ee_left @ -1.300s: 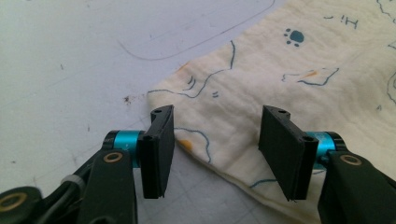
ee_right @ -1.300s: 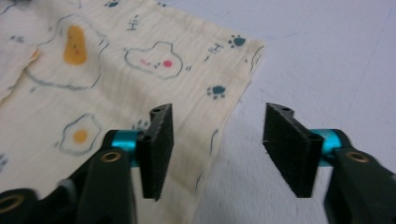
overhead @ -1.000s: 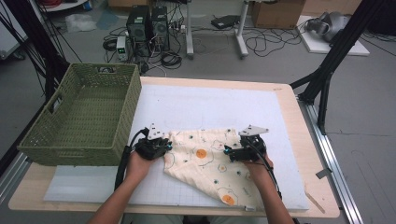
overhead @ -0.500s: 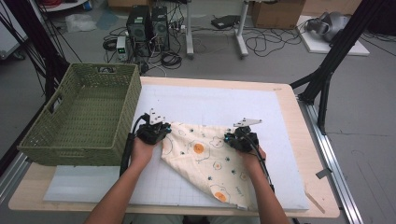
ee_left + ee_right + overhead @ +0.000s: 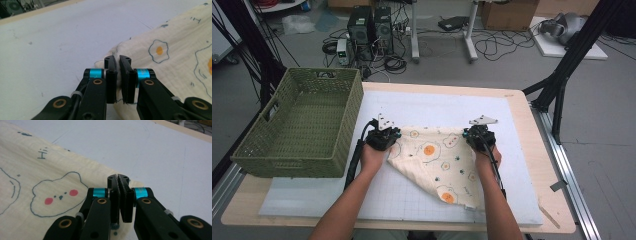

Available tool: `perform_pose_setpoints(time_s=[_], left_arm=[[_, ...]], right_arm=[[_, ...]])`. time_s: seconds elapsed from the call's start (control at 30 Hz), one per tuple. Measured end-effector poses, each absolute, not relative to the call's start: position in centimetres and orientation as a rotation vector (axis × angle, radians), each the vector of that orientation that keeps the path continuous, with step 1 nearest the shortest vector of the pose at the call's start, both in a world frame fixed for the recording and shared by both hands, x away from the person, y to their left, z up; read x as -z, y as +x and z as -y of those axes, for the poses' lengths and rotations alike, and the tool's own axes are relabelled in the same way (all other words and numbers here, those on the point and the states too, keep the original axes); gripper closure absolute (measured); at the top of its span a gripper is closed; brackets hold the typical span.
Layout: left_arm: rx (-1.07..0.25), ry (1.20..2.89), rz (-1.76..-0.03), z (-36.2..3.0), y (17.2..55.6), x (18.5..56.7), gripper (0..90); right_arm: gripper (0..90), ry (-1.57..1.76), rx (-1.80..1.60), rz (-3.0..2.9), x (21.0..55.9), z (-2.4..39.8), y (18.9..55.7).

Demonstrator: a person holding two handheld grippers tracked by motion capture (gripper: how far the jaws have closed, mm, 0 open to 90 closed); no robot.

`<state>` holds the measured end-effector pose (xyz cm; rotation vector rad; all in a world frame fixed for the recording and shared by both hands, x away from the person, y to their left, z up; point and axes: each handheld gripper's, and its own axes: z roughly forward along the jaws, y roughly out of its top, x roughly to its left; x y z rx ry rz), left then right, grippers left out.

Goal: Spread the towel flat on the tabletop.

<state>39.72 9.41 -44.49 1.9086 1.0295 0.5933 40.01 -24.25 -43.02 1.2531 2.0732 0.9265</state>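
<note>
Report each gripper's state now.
Left gripper: jaws shut on the cloth's corner.
Right gripper: jaws shut on the cloth's other corner.

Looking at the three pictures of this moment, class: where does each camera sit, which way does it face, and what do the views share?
High view: above the person's side, looking forward and down on the table, green basket and cloth; both forearms and grippers show.
Left gripper view: rides the left gripper, looking along its jaws, pinched on a cloth corner.
Right gripper view: rides the right gripper, jaws shut on the other corner.
Shared: all three show the egg-printed cloth on the white mat.
</note>
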Motion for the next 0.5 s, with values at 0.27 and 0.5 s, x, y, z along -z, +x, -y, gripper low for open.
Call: perform_pose_setpoints(time_s=[0.27,0.5], left_arm=[[-0.545,1.916,-1.037,-10.1,39.4,44.0,47.2],[-0.452,1.961,-0.883,-9.0,37.9,42.9,51.1]], right_arm=[[62.8,1.276,-0.955,-2.059,43.0,25.0,39.4],[53.8,1.243,-1.007,-2.051,42.3,26.0,37.5]])
